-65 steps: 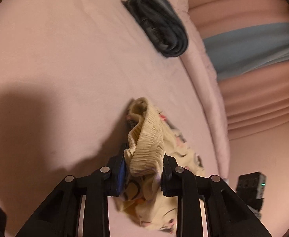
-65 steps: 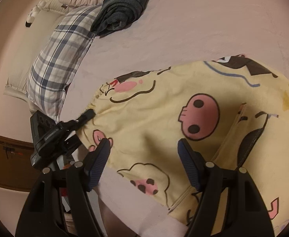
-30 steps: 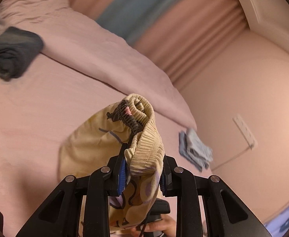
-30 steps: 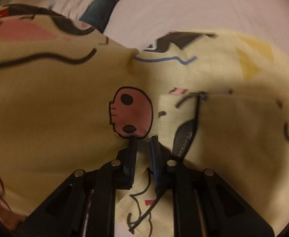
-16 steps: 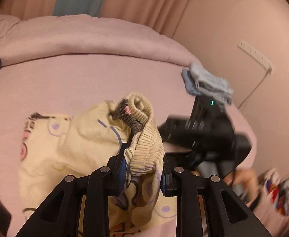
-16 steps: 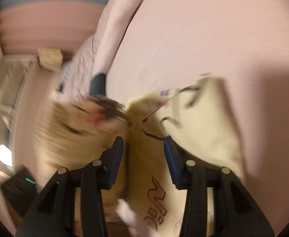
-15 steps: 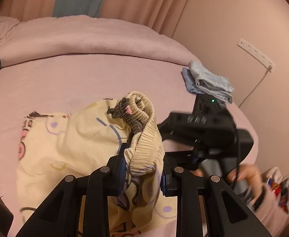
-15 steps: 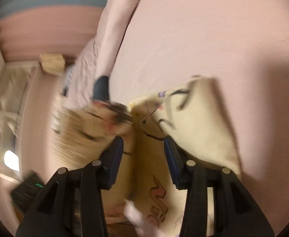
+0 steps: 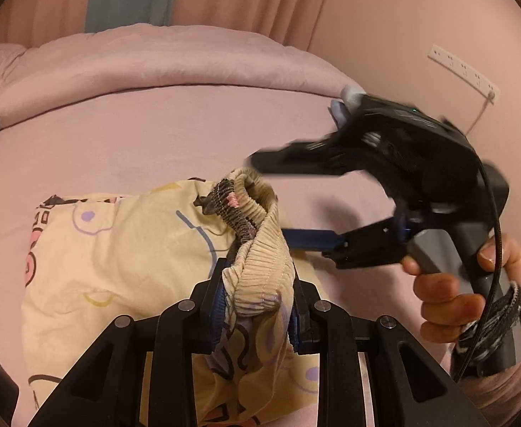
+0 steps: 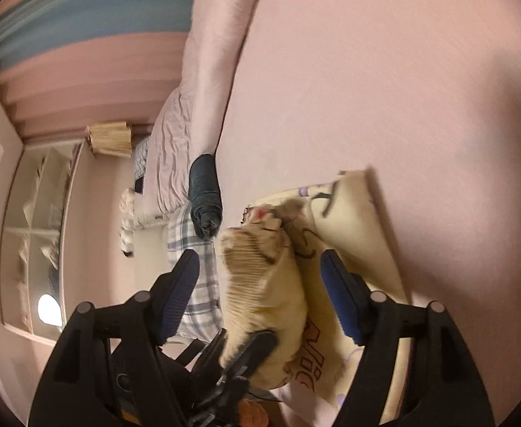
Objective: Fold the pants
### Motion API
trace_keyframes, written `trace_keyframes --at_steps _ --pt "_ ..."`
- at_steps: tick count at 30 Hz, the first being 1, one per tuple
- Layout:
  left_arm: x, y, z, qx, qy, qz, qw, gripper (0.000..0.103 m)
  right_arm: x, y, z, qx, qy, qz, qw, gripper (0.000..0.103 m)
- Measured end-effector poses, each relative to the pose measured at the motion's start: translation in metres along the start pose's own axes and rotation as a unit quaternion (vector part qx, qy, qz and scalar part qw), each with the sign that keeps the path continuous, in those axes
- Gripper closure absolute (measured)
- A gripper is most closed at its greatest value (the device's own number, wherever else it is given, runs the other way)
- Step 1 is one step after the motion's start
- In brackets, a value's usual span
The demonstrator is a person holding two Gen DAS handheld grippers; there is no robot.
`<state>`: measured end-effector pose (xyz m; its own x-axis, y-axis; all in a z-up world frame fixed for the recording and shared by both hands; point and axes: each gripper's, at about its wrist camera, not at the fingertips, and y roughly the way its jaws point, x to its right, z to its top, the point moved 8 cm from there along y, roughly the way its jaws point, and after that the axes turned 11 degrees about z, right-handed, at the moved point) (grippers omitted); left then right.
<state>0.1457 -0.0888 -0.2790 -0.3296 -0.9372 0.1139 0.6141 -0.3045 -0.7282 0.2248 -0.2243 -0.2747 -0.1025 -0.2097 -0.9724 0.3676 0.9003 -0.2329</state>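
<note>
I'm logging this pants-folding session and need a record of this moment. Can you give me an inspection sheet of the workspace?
Surface: pink bed sheet, bare beyond the pants.
Job's things: yellow cartoon-print pants partly spread on the bed, waistband bunched and lifted.
Clutter: dark rolled garment; plaid pillow; small grey-blue cloth, mostly hidden.
Grippers: left gripper shut on the waistband; right gripper open, straddling it.
Cables: black cable on the right gripper; wall cord.
Surroundings: pink curtains, power strip, shelving.

One pants (image 9: 125, 252), two claws (left (image 9: 256, 306), right (image 9: 278, 201)), one dark rolled garment (image 10: 205, 195).
</note>
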Motion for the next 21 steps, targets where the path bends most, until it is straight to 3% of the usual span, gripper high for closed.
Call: trace_keyframes --at_steps 3,4,5,7,8,11,13,16,21 --pt "0.011 0.004 -0.003 -0.002 0.035 0.018 0.9992 0.076 0.001 0.024 0.006 -0.023 -0.034 -0.074 0.996 0.032" --pt "0.014 0.004 -0.005 -0.002 0.042 0.02 0.9989 0.076 -0.001 0.029 0.007 -0.029 -0.053 -0.096 0.994 0.039" --pt "0.015 0.005 -0.007 -0.004 0.046 0.02 0.9987 0.076 -0.003 0.034 0.011 -0.033 -0.076 -0.123 0.989 0.057" --pt "0.016 0.006 -0.009 -0.007 0.045 0.02 0.9987 0.076 -0.009 0.042 0.018 -0.042 -0.133 -0.17 0.976 0.078" --pt "0.016 0.007 -0.01 -0.007 0.045 0.021 0.9987 0.076 -0.008 0.044 0.019 -0.05 -0.138 -0.175 0.973 0.081" --pt "0.021 0.003 -0.006 0.006 0.047 0.022 0.9986 0.076 -0.013 0.047 0.023 -0.065 -0.169 -0.189 0.965 0.084" --pt "0.027 0.003 -0.003 0.012 0.054 0.024 0.9982 0.076 -0.019 0.037 0.028 -0.054 -0.169 -0.177 0.968 0.084" --pt "0.04 0.013 -0.004 0.002 0.071 0.028 0.9971 0.073 -0.008 0.021 0.032 -0.038 -0.167 -0.167 0.971 0.084" --pt "0.05 0.033 -0.012 -0.021 0.076 0.039 0.9961 0.072 0.017 0.011 0.032 -0.035 -0.155 -0.184 0.97 0.083"
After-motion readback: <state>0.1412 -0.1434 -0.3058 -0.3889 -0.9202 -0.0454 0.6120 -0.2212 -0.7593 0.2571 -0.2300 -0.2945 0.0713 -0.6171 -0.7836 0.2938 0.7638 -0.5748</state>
